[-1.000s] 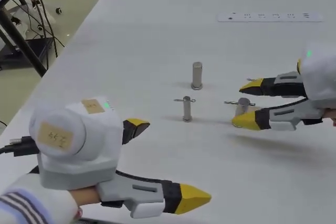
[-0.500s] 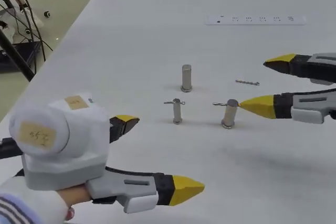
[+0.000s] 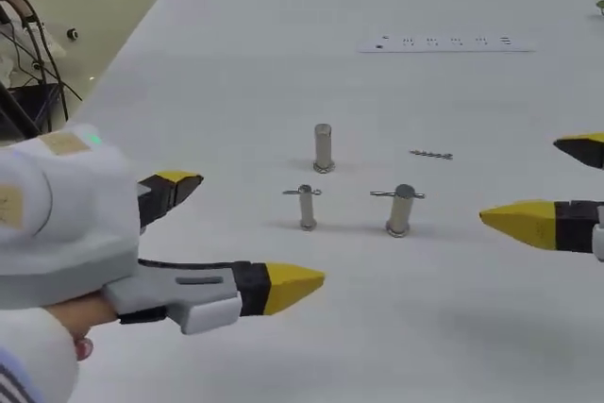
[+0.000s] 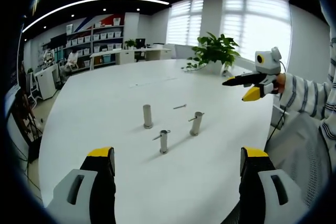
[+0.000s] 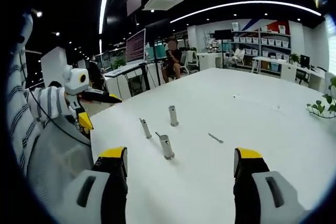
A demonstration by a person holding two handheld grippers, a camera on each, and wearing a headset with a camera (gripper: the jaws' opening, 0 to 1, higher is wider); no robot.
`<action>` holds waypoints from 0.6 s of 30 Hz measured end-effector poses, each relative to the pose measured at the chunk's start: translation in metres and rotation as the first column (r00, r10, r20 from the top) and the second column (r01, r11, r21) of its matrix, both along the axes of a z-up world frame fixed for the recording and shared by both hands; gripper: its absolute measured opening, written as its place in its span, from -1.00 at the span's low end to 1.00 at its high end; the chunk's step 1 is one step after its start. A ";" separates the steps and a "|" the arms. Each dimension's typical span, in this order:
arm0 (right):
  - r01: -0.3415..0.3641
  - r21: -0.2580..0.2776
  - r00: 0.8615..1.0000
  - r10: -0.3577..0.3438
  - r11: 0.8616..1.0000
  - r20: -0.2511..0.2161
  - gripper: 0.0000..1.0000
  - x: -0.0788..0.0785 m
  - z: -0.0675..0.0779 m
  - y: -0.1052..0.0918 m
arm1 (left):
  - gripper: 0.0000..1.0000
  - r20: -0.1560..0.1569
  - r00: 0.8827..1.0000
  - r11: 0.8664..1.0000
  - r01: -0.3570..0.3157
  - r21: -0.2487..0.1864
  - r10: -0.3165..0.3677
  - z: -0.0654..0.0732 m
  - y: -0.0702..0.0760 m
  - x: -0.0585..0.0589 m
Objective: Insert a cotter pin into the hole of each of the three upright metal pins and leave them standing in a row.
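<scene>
The left gripper (image 3: 236,233), a grey-and-white body with black jaws tipped in yellow, is held with its jaws spread wide, and nothing is gripped between them. The right gripper (image 3: 536,184), of the same build, is likewise spread wide and empty. Both are held above the white table (image 3: 283,63), apart from all parts.

Three short silver metal cylinders are stood upright ahead of the left gripper's jaws, between the two grippers. The first pin (image 3: 307,212) is nearest the left gripper, and a thin wire first cotter pin (image 3: 302,193) is passed through its top. The second pin (image 3: 400,214) is nearest the right gripper and is crossed at its top by a second cotter pin (image 3: 396,194). The third pin (image 3: 324,148), a plain cylinder, is set farther out, beyond the first pin. A loose cotter pin (image 3: 431,154) is laid flat on the table beyond the second pin. A flat white power strip (image 3: 445,43) is placed well beyond all of these.
</scene>
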State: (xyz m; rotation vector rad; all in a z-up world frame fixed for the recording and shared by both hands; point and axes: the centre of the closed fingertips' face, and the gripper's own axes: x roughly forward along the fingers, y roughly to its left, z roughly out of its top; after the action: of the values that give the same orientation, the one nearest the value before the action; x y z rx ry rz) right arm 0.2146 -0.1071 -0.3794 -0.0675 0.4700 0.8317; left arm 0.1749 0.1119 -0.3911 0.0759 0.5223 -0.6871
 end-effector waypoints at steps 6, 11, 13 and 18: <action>0.117 0.011 0.992 -0.116 0.993 -0.050 0.77 -0.012 -0.003 -0.031 | 0.97 0.003 1.000 1.000 0.019 0.021 -0.019 0.004 0.005 0.008; 0.172 0.011 0.982 -0.171 0.985 -0.078 0.81 -0.022 -0.008 -0.050 | 0.97 0.012 1.000 1.000 0.015 0.016 -0.015 0.007 0.009 0.018; 0.195 0.012 0.977 -0.193 0.981 -0.085 0.84 -0.026 -0.011 -0.057 | 0.97 0.012 1.000 1.000 0.013 0.011 -0.013 0.008 0.009 0.021; 0.236 0.022 0.967 -0.232 0.972 -0.103 0.93 -0.032 -0.014 -0.065 | 0.97 0.006 1.000 1.000 0.022 0.009 -0.022 0.008 0.009 0.028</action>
State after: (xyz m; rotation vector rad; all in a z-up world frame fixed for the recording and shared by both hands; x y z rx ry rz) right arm 0.1828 -0.1719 -0.3932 0.0613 0.5465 0.6123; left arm 0.2033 0.1210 -0.3827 0.0918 0.5195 -0.7061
